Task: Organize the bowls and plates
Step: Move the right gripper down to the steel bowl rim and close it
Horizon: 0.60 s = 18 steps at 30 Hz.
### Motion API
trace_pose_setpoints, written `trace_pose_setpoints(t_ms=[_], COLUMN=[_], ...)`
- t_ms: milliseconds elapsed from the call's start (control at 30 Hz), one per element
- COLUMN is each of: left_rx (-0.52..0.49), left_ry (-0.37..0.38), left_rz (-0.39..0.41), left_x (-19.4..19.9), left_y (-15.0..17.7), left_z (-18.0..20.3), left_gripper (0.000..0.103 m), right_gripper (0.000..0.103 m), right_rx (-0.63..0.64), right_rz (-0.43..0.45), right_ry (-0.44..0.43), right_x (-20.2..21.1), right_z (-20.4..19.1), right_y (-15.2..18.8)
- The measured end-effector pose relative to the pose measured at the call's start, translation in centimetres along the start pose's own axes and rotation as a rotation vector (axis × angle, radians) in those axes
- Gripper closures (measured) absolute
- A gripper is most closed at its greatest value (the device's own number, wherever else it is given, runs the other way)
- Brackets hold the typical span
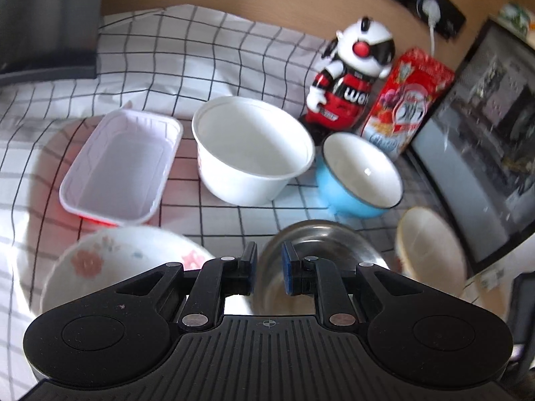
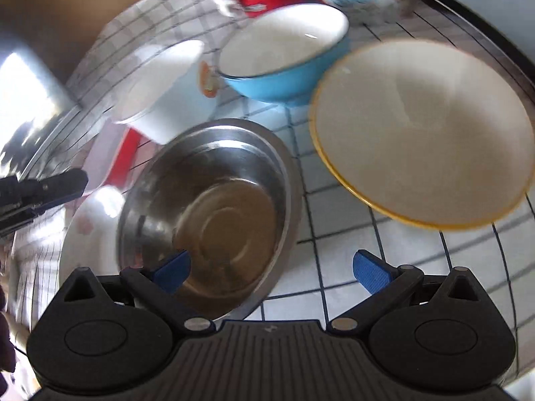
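My left gripper (image 1: 269,269) had its fingers nearly closed, seemingly pinching the near rim of the round stainless-steel bowl (image 1: 317,244), though blur left the contact unsure. My right gripper (image 2: 271,272) hung with fingers spread wide, empty, above that same bowl's rim. At two o'clock from it sat a cream plate with a yellow edge (image 2: 424,133); at twelve, a blue enamel bowl (image 2: 284,50). The floral china bowl (image 1: 110,267) lay at nine o'clock. I judged a nesting step underway; next, I needed to set steel into china squarely.
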<state>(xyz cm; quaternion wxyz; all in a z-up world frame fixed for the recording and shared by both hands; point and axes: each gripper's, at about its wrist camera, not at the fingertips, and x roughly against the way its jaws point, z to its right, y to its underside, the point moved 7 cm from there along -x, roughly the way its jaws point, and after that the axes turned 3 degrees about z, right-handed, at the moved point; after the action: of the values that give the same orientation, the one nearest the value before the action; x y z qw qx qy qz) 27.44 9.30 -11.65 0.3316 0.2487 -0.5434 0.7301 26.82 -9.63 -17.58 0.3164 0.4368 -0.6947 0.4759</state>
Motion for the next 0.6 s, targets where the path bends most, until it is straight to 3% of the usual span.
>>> trace_pose_setpoints(t_ms=[133,367,600], left_rx=[-0.104,-0.114,-0.171], left_ry=[-0.007,0.104,0.146], left_rz=[-0.051,-0.12,-0.097], left_x=[-2.0,-4.5,-4.1], left_y=[0.1,-0.1,-2.1], left_z=[-0.5,-0.1,0.7], left_gripper=[0.086,0.086,0.086], right_gripper=[0.0,0.0,0.0], right_rx=[-0.054,-0.014,-0.099], right_rz=[-0.004,-0.015,0.0], right_ry=[0.017,0.054,0.017], right_x=[-0.4,-0.7,-0.5], right_z=[0.3,-0.4,0.6], right_y=[0.4,0.7,0.4])
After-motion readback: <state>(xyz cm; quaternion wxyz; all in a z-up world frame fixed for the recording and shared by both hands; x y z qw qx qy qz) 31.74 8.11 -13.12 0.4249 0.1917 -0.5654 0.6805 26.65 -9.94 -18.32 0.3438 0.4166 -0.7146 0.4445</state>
